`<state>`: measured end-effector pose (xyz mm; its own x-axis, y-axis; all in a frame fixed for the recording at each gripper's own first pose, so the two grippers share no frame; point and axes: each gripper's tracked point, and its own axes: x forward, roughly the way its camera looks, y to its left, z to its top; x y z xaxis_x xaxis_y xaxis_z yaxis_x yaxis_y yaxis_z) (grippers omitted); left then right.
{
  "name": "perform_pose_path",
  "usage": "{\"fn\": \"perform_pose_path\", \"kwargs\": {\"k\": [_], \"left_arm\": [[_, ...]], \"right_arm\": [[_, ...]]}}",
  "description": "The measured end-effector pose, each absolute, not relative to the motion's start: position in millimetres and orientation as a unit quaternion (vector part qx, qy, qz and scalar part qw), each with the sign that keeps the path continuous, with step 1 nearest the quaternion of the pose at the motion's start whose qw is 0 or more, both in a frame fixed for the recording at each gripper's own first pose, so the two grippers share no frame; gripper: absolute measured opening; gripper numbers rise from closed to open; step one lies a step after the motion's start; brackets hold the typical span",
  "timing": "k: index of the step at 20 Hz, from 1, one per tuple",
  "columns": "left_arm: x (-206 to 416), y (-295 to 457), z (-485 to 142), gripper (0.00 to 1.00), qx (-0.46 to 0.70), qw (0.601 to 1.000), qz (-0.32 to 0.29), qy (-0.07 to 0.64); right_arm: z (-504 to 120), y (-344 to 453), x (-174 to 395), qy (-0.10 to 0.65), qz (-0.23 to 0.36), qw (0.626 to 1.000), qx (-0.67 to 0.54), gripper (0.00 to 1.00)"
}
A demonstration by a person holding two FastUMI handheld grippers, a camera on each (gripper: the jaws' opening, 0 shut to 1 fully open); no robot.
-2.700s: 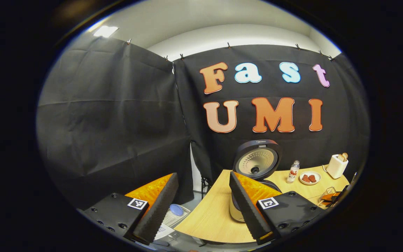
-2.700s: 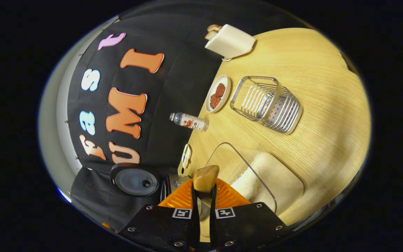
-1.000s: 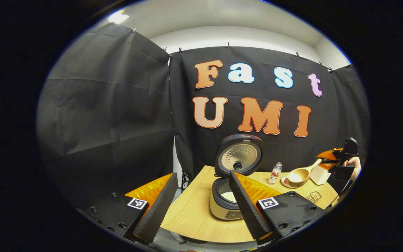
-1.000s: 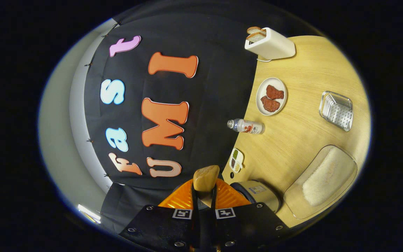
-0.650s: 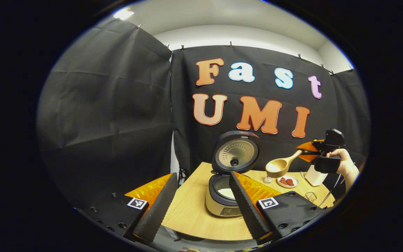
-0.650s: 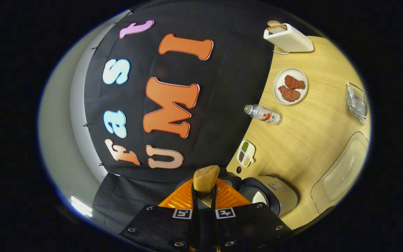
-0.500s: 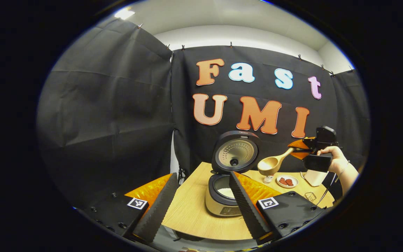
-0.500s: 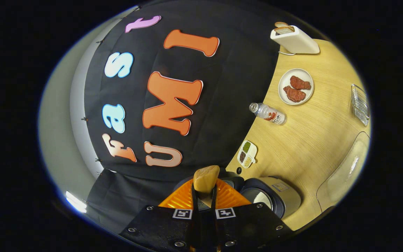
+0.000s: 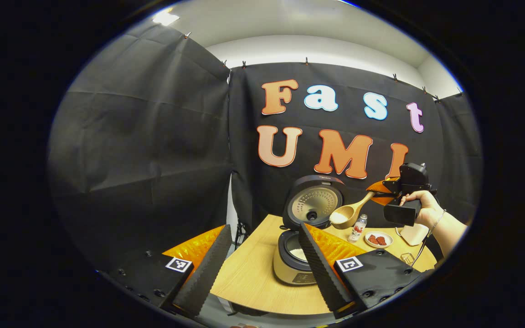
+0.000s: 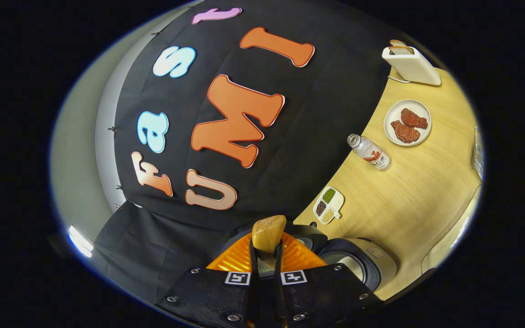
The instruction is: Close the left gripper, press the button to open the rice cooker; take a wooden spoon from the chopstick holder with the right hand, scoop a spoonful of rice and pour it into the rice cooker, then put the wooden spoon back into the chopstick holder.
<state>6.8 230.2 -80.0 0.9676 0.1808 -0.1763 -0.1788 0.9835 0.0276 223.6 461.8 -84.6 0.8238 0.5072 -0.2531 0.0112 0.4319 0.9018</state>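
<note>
Swung further left since half a second ago and tipped: pale wooden spoon with its bowl now over the open pot, white rice at its lip.

Nearest in the left gripper view, left gripper spread wide, nothing between its fingers, held off the near edge of the light wooden table. Just beyond, beige round rice cooker standing open near the table's left end, dark lid raised upright behind it, a patch of white rice in the pot.

Above and right of the cooker, right gripper clamped on the spoon's handle, gripped by a hand reaching in from the right. Same clamp seen in the right gripper view: fingers of right gripper pressed close on the handle, spoon end sticking out ahead.

Farther back on the table: small clear bottle with a red label, white plate with two reddish pieces, small white tray of three coloured fillings, cream toaster holding bread. Wire chopstick holder at the right edge, near side.
</note>
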Motion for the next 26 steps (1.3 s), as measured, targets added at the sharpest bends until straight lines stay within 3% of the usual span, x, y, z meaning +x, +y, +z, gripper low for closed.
{"fn": "perform_pose_path", "kwargs": {"k": [26], "left_arm": [[14, 234, -67, 0.99, 0.002, 0.993, 0.094, 0.078]], "right_arm": [[-51, 487, 219, 0.204, 0.214, 0.857, 0.422, 0.1]]}}
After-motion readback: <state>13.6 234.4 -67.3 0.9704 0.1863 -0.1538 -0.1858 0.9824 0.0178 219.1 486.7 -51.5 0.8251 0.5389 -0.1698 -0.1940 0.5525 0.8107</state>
